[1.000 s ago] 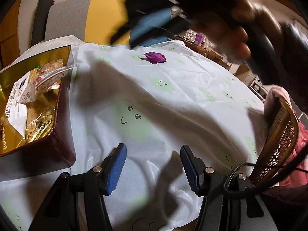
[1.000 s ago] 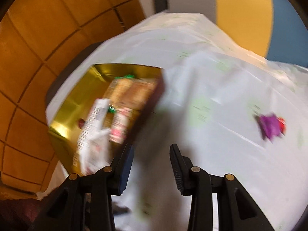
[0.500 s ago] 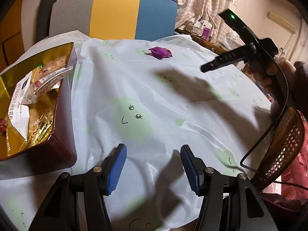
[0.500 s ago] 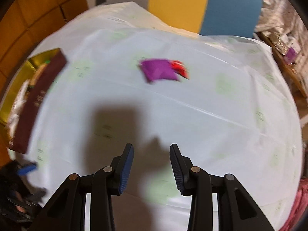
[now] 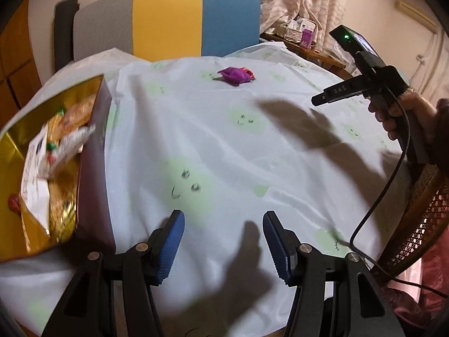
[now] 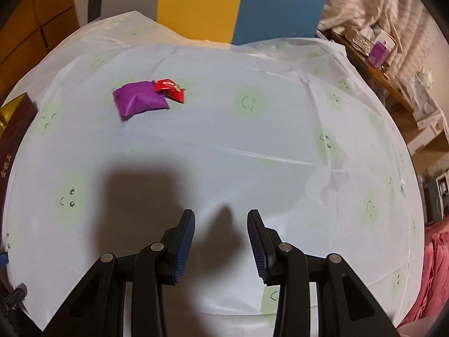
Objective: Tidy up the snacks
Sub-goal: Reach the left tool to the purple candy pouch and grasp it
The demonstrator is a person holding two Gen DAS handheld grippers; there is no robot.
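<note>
Purple and red, two small snack packets lie touching each other on the far side of the worktop [image 6: 224,151], the purple packet [image 6: 139,101] to the left of the red packet [image 6: 171,88], well apart from both claws. At the left edge stands a gold-lined box [image 5: 92,151] with dark red walls, holding a jumble of wrapped snacks [image 5: 53,151]. Above the pale cloth with green smiley faces, the left claw [image 5: 223,248] hovers spread and empty, and the right claw [image 6: 220,245] hangs spread and empty too, a striped chair [image 6: 238,5] beyond the table.
</note>
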